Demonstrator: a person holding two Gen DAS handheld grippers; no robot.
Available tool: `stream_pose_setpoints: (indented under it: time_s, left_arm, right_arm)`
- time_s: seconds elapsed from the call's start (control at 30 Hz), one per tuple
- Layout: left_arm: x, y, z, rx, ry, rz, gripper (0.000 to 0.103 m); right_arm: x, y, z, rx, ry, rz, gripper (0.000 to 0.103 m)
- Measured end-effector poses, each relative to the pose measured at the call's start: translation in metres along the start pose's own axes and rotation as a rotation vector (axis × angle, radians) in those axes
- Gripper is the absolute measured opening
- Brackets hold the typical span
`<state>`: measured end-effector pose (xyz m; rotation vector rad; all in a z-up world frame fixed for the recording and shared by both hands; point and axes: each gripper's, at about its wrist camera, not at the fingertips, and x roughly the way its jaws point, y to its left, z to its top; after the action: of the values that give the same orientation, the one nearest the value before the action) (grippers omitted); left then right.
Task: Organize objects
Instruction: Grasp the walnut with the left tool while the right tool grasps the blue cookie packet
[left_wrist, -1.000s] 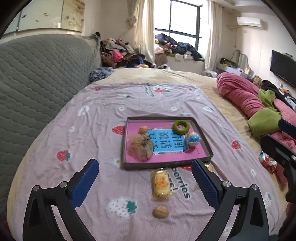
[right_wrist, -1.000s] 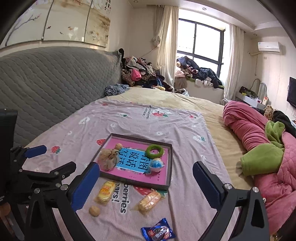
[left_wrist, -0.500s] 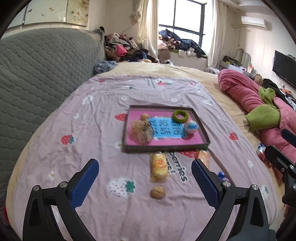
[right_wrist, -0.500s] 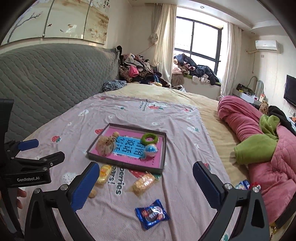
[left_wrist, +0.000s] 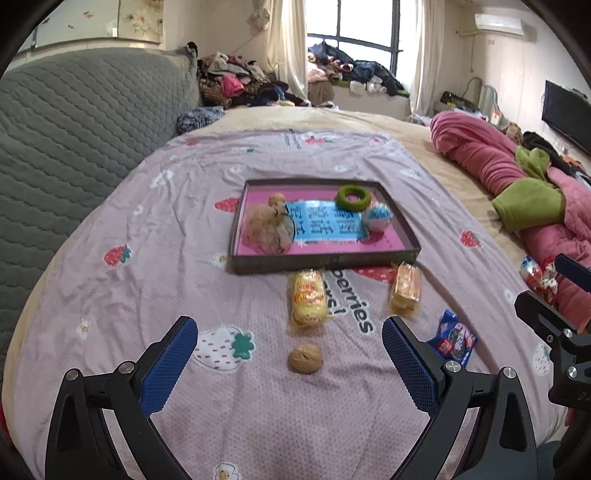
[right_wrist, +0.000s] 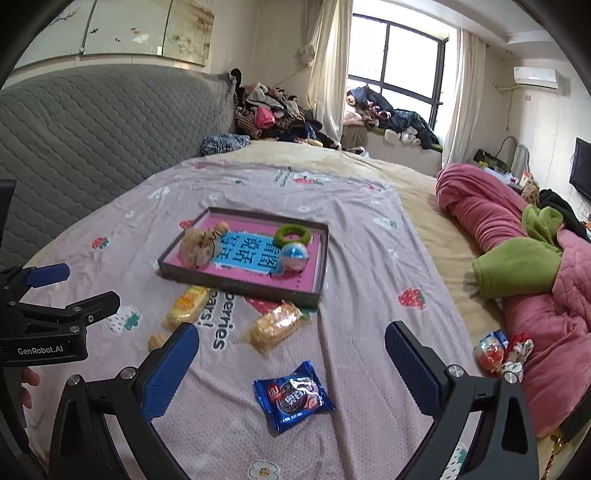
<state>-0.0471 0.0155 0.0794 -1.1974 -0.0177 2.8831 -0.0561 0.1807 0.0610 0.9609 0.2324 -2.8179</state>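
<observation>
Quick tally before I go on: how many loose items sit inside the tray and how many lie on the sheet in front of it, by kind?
In the tray:
Green ring: 1
Ball: 1
Mesh pouch: 1
Small nut: 1
On the sheet:
Yellow snack packs: 2
Blue cookie packet: 1
Walnut: 1
Total: 8

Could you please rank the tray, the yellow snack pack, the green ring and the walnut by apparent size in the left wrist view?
1. tray
2. yellow snack pack
3. green ring and walnut: look alike; the walnut is nearer, so unranked.

Soft daylight from the blown-out window, faint shadows, fisheye-bent dark corners, slight motion blur.
</observation>
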Motion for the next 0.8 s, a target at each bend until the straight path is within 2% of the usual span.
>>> stream_pose_setpoints:
  time_s: [0.47,0.8]
  left_arm:
    - [0.036,-0.013,-0.026,0.036,0.07,-0.01,0.1]
    - [0.054,-0.015,-0.042,0.038,0.106,-0.013,0.1]
  right_arm:
    - [0.036,0.001,-0.032,-0.024,0.097,0.013,0.102]
    - [0.048,-0.003,-0.045,-0.003,0.134,0.02,0.102]
